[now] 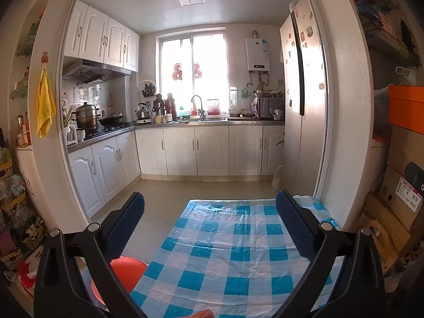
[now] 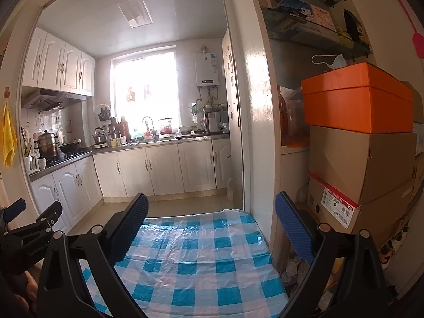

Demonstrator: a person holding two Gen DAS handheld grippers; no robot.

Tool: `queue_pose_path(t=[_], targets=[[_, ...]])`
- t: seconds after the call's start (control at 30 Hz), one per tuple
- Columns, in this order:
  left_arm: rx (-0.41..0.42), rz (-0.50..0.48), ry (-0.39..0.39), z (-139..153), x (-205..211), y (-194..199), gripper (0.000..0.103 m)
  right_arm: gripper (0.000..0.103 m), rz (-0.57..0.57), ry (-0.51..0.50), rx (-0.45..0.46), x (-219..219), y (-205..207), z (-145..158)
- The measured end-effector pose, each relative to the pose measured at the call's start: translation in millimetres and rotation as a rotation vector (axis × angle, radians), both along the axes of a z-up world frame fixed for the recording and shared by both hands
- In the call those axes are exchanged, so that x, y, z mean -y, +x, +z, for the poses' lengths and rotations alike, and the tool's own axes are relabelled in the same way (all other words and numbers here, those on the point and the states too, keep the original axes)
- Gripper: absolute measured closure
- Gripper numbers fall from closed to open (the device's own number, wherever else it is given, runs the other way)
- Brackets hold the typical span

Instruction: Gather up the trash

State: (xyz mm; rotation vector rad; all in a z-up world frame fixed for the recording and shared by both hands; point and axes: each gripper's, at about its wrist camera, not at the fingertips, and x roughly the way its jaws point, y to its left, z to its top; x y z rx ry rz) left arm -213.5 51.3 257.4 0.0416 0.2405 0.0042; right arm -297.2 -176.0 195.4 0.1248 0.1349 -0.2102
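Note:
A table under a blue-and-white checked plastic cloth point(image 1: 225, 251) point(image 2: 198, 259) fills the lower middle of both views; no loose trash shows on it. My left gripper point(image 1: 209, 212) hangs open above the near part of the cloth, with nothing between its blue ribbed pads point(image 1: 127, 225). My right gripper point(image 2: 212, 222) is open too, empty, over the cloth's right half. The left gripper point(image 2: 34, 209) also shows at the left edge of the right wrist view. A red bag with white crumpled paper point(image 1: 26, 273) sits low on the left.
An orange-red round stool or basin point(image 1: 127, 270) sits left of the table. Stacked cardboard boxes point(image 2: 360, 164) with an orange box point(image 2: 357, 98) on top stand at the right. Crumpled plastic point(image 2: 291, 267) lies beside the table's right edge. A white door frame point(image 2: 254, 106) opens onto the kitchen floor point(image 1: 190, 188).

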Motion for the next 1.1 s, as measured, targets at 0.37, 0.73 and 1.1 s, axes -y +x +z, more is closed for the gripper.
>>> queue_pose_path(t=[0.37,0.73,1.1], targets=[[0.004,0.002,-0.012,1,-2,-1,0.003,0.008,0.007,-0.024,0.007,-8,-1,2],[0.002,0.006,-0.027,1,-10,1,0.003,0.008,0.024,-0.033,-0.004,-13,6,0],[-0.023,0.009,-0.024,-6,-10,11,0.003,0.008,0.03,-0.037,-0.023,-14,14,-6]])
